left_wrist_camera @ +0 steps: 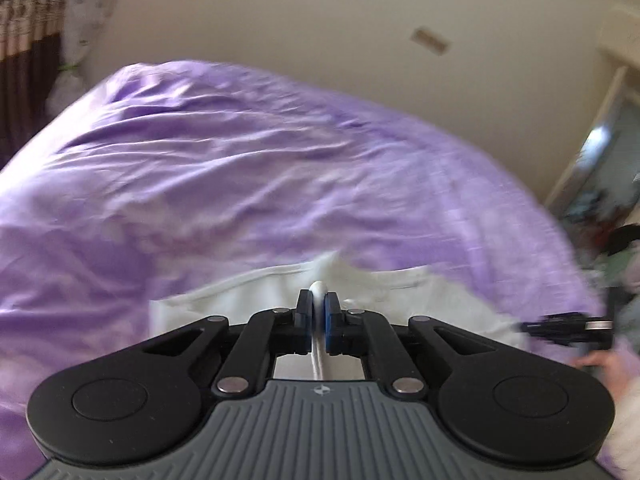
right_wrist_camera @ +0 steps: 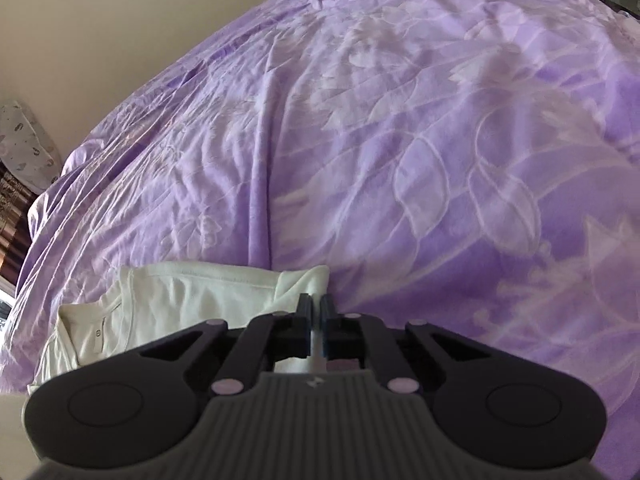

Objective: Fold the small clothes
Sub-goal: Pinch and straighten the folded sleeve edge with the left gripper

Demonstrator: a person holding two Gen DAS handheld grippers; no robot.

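Note:
A small white garment (left_wrist_camera: 248, 300) lies on a purple bedspread (left_wrist_camera: 240, 168). My left gripper (left_wrist_camera: 319, 298) is shut on a pinched edge of the garment, and white cloth shows between the blue pads. In the right wrist view the white garment (right_wrist_camera: 192, 300) lies low and left on the bedspread (right_wrist_camera: 400, 140), with a button placket toward the left. My right gripper (right_wrist_camera: 316, 304) is shut on the garment's right corner. The right gripper also shows at the right edge of the left wrist view (left_wrist_camera: 568, 326), held by a hand.
A beige wall (left_wrist_camera: 300, 12) rises behind the bed. A striped curtain (left_wrist_camera: 24, 40) hangs at the far left. A mirrored door and clutter (left_wrist_camera: 600, 184) stand at the right. A patterned pillow (right_wrist_camera: 24, 148) sits at the bed's far left.

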